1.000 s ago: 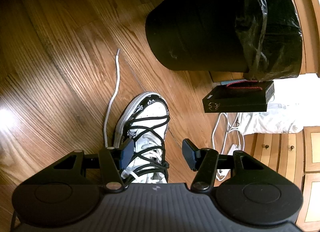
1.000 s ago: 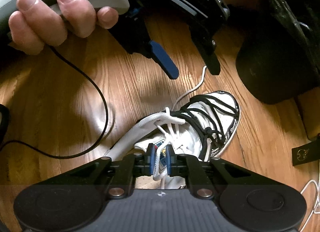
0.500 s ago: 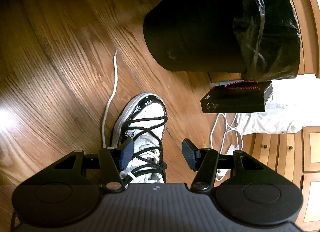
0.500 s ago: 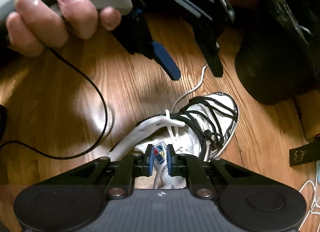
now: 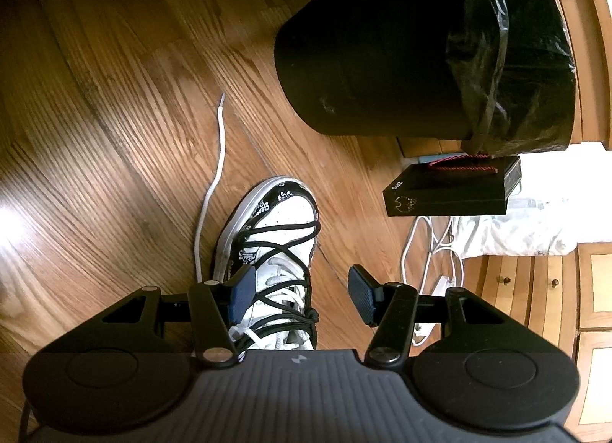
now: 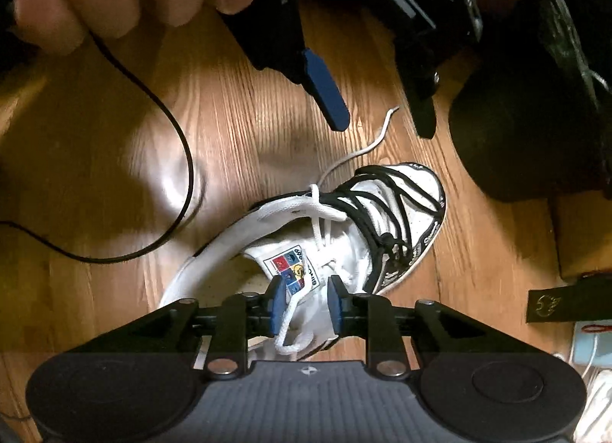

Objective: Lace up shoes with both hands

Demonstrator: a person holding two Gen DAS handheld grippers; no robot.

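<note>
Your right gripper [image 6: 304, 303], just above the shoe [image 6: 344, 236], has just been opening; the white lace [image 6: 290, 322] hangs loose between its spread jaws. Your left gripper [image 5: 302, 295] hovers agape over the shoe's laced front. Beyond the toe stands the black bin [image 5: 382, 45].

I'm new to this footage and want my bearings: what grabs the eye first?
A white high-top shoe with black laces lies on the wooden floor, centre frame. The right gripper hangs over its tongue, jaws just opened, a loose white lace between them. A big black bin stands beyond the toe.
</note>
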